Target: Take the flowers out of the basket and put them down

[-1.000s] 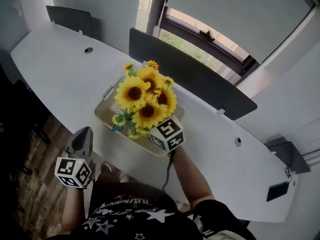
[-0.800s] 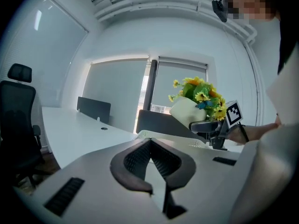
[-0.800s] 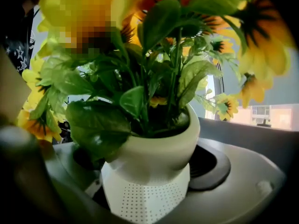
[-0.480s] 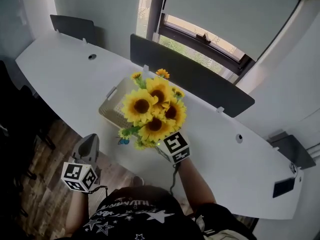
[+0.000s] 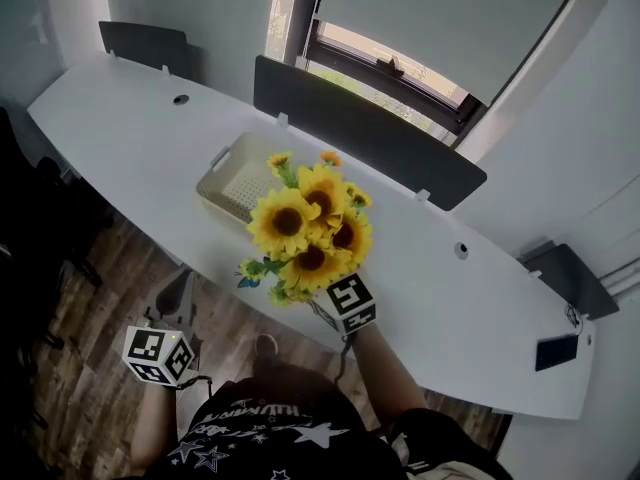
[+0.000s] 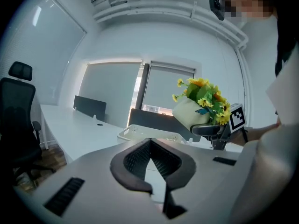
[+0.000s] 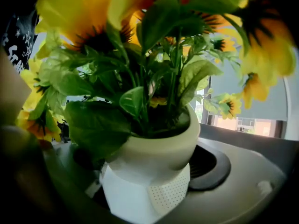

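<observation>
The right gripper [image 5: 340, 299] is clamped on the cream pot [image 7: 156, 141] of the flowers [image 5: 305, 230], one jaw on each side of it low down. In the right gripper view the leaves and yellow heads fill the picture above the pot. The bunch is held in the air and tilted, clear of the basket [image 5: 221, 174]. In the head view it hangs at 5 o'clock from the basket, over the near edge of the table [image 5: 120, 128], with the gripper's marker cube at 5 o'clock from the blooms. The basket stands on the table with nothing showing inside it. The left gripper [image 6: 150, 143] has its jaws together with nothing between them. In the head view it sits at 8 o'clock from the flowers, off the table and over the wood floor [image 5: 90, 308]. The table is long, white and curved, with a dark flat thing [image 5: 556, 352] lying at its right end, at 3 o'clock from the flowers. Dark divider panels [image 5: 360, 128] stand along its far edge. Beyond them, at 12 o'clock, is a window [image 5: 380, 68] with its blind [image 5: 440, 18] drawn most of the way down. A black chair [image 6: 17, 115] stands at 9 o'clock in the left gripper view.
</observation>
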The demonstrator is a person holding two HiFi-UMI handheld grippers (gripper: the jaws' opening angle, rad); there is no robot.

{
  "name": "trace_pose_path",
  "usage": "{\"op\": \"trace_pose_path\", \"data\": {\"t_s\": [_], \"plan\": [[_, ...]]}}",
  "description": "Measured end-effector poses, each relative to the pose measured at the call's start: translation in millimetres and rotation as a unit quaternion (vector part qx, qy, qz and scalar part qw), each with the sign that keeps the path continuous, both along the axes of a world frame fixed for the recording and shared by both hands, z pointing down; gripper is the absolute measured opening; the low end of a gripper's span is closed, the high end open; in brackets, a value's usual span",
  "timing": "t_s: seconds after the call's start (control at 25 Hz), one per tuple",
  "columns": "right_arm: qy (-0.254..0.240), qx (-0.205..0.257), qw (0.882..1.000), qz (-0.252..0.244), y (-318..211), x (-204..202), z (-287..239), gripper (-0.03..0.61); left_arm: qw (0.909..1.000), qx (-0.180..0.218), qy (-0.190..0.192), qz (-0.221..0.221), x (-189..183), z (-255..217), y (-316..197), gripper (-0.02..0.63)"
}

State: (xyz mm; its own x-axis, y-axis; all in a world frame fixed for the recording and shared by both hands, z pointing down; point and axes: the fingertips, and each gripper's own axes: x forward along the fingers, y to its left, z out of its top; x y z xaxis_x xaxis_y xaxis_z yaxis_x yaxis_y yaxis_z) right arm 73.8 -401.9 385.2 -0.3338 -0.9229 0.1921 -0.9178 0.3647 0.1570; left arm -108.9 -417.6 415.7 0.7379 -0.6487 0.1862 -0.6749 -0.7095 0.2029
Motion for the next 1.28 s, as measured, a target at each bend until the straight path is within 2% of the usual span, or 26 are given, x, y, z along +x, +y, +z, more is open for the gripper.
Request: {"op": "trace_pose_path", "data": {"t_s": [0.24,0.44,0.6,0.72,0.84,1.0,1.28], "plan": [[-0.001,-0.012,1.0,0.014,62.4,-8.7,16.5,0.503,0.9998,-0.002,0.007,0.016,-4.5,7.7,51.2,0.009],[-0.015,-0.026,0.998,0.048,111.4,3.2,28.0,0.503,0.999,-0.011,0.006,0.042,4.3,14.6,88.3,0.009],[-0.041,-0.032,0.996,0.076,144.2,31.1,36.4,0.504,0.9973,-0.014,-0.002,0.071,27.2,18.3,113.8,0.009],[-0.042,-0.036,0.994,0.092,164.8,54.6,43.8,0.503,0.9966,-0.013,-0.01,0.081,44.0,17.1,129.3,0.009],[-0.068,-0.04,0.992,0.094,177.6,77.7,52.1,0.503,0.9961,-0.004,-0.017,0.086,64.7,13.6,140.8,0.009],[-0.07,-0.051,0.992,0.088,186.3,106.9,69.5,0.503,0.9968,-0.003,-0.028,0.075,90.7,17.9,152.9,0.009],[-0.043,-0.081,0.994,0.056,201.4,162.3,99.7,0.503,0.9988,-0.01,-0.019,0.044,156.5,24.4,182.0,0.009]]}}
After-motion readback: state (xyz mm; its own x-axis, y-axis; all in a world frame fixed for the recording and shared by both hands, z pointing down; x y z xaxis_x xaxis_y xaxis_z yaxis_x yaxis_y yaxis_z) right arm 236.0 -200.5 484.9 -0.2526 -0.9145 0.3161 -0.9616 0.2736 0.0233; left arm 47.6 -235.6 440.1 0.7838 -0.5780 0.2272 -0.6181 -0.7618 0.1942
